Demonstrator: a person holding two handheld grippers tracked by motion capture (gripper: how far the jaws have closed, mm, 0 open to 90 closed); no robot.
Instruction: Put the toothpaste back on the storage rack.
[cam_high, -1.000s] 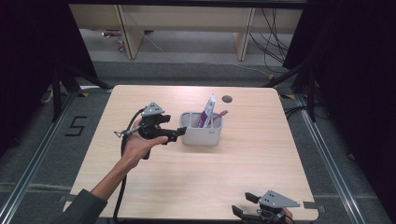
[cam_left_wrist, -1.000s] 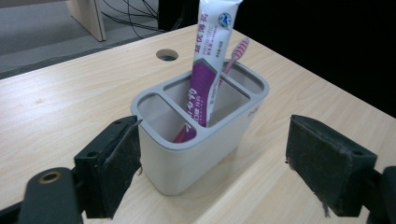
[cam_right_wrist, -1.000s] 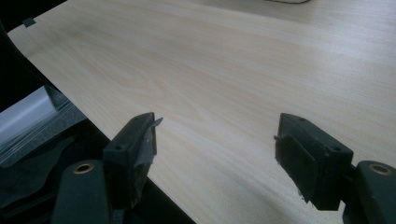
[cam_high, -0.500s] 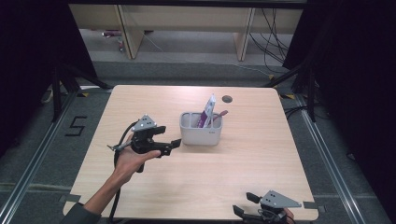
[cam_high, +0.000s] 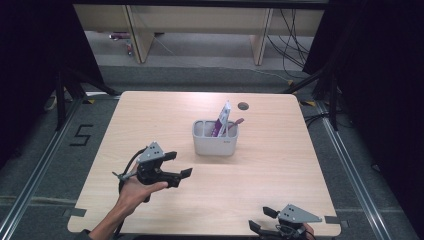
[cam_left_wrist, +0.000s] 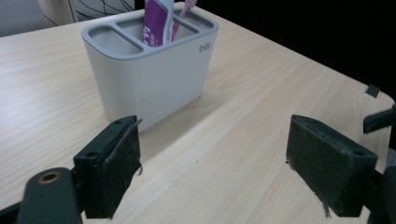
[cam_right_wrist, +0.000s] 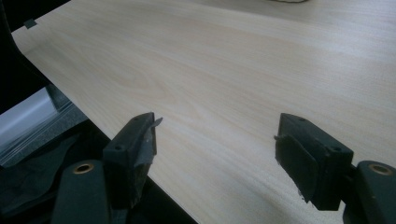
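A white holder (cam_high: 215, 140) with a grey top stands on the wooden table (cam_high: 280, 165), right of centre. A purple and white tube (cam_high: 223, 118) and a pink-handled brush (cam_high: 235, 123) lean in its right-hand compartments. My left gripper (cam_high: 178, 165) is held in a hand to the near left of the holder, open and empty, well apart from it. In the left gripper view the holder (cam_left_wrist: 149, 74) and tube (cam_left_wrist: 156, 21) lie ahead of the open left gripper (cam_left_wrist: 212, 172). My right gripper (cam_high: 261, 220) rests at the table's near edge, open over bare wood in the right gripper view (cam_right_wrist: 215, 154).
A dark round hole (cam_high: 243, 106) sits in the table just behind the holder. The table's near edge (cam_right_wrist: 107, 135) drops off right below the right gripper. Wooden shelving (cam_high: 200, 30) and cables stand beyond the far edge.
My left gripper has drawn back from beside the holder toward the near left of the table, still open. The right gripper has stayed put.
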